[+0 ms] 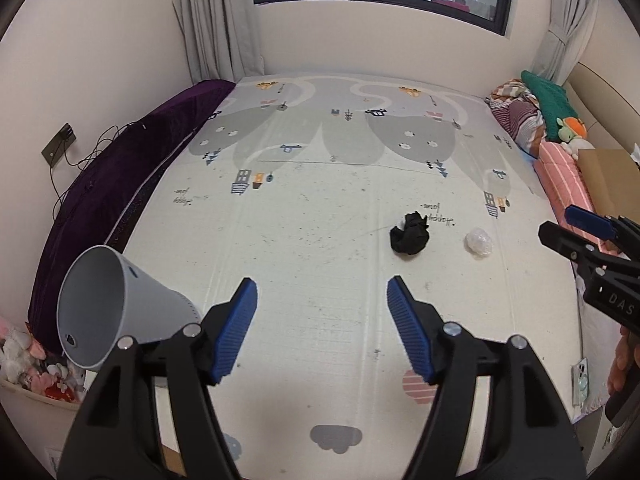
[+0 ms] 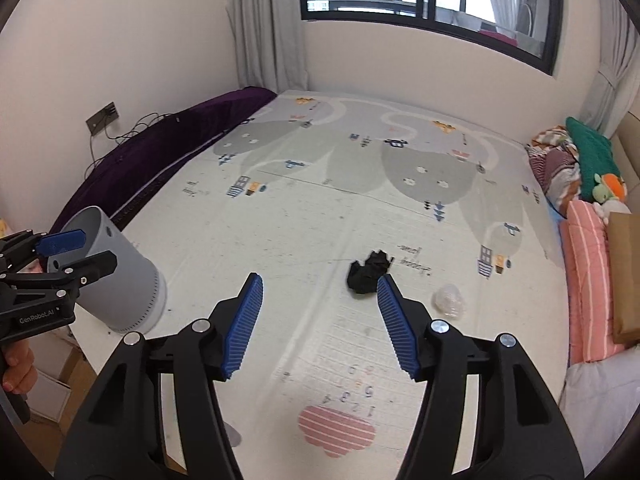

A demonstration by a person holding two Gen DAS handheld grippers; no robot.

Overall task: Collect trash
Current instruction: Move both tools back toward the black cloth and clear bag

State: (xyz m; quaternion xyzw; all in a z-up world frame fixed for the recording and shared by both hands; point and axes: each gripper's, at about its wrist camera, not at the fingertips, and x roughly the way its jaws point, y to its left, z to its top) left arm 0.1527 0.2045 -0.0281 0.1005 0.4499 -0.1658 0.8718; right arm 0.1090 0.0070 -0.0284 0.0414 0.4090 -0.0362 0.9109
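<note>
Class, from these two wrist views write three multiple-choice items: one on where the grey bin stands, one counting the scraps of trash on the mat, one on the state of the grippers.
1. The grey bin stands at the mat's: A left edge; B right edge; C far end.
2. Trash on the play mat: A one; B two; C four.
3. The left gripper and right gripper are: A both open and empty; B both shut; C one holding trash.

Answers:
1 A, it sits beside the purple cover.
2 B, the black crumpled scrap and the clear plastic wad.
3 A, nothing lies between their blue pads.
</note>
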